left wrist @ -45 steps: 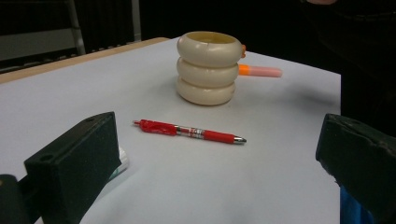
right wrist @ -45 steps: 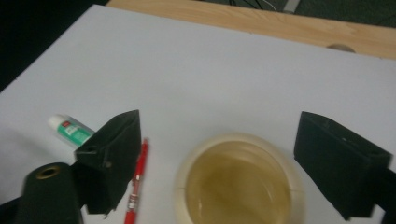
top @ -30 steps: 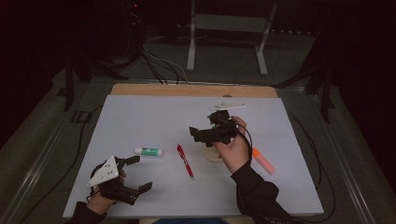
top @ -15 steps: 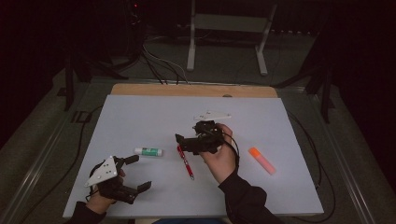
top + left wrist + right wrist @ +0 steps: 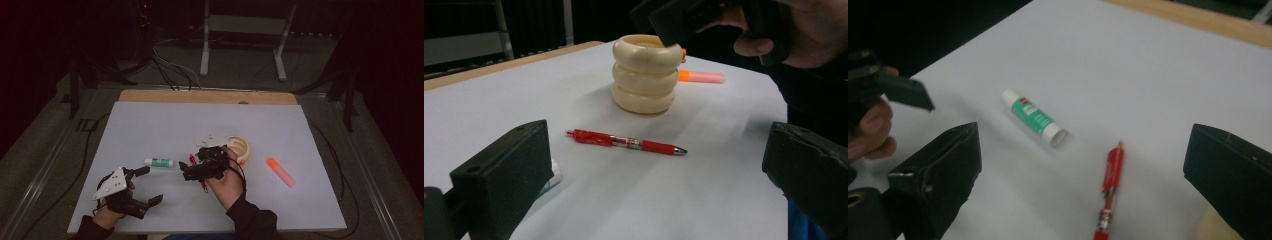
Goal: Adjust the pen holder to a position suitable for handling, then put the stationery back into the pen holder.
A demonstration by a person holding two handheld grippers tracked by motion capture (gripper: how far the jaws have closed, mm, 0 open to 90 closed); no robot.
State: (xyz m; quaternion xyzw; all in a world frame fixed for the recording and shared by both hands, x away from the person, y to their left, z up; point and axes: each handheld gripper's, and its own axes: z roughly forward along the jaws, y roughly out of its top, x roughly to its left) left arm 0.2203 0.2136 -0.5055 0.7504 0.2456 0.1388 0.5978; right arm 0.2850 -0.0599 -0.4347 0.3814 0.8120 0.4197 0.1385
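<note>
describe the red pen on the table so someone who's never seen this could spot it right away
On the white table, look near the middle, just left of the cream ringed holder. The red pen lies flat there, under the right tool, between the holder and a green-and-white glue stick. It is the one thin, red thing; the orange marker is stubbier.

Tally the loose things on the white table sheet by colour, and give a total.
Red: 1, the pen
Orange: 1, the highlighter
Green and white: 1, the glue stick
Cream: 1, the ringed holder
Total: 4
</note>
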